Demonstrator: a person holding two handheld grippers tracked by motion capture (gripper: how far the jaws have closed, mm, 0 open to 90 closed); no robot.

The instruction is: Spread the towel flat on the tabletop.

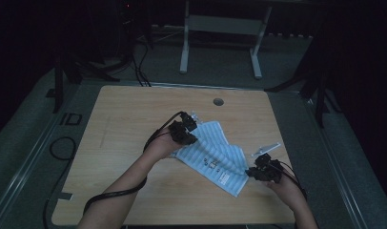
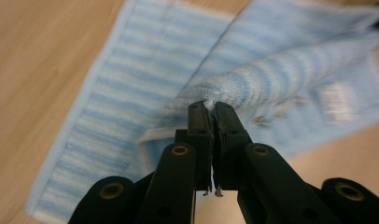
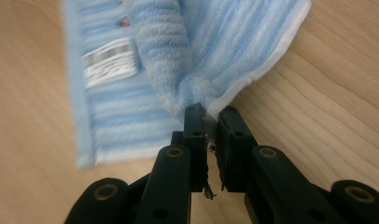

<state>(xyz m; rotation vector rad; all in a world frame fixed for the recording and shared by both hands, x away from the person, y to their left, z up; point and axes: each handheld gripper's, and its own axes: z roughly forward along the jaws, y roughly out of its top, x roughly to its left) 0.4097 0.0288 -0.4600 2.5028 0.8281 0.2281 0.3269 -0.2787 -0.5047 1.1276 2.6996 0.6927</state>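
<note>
Towel [image 1: 215,155], pale blue with stripes, lies on the table [image 1: 125,143] a little below the round cable hole [image 1: 218,101], and I take that hole as my mark for everything else. My left gripper [image 1: 190,125] sits at the towel's near-hole corner, its jaws closed tight on a pinch of the cloth, which shows clearly in the left gripper view [image 2: 211,106]. My right gripper [image 1: 252,172] is at the edge farther from the hole and off to the right of it, jaws likewise clamped on a fold of the hem [image 3: 210,112]. As I judge it, both grasps are made and one corner is lifted and folded over the rest, so a fold looks under way; carrying the cloth across and laying it flat is left. The towel's long axis runs on a diagonal, from the end nearest the hole down and to the right away from it. A white label [image 1: 223,178] lies toward the far end.
</note>
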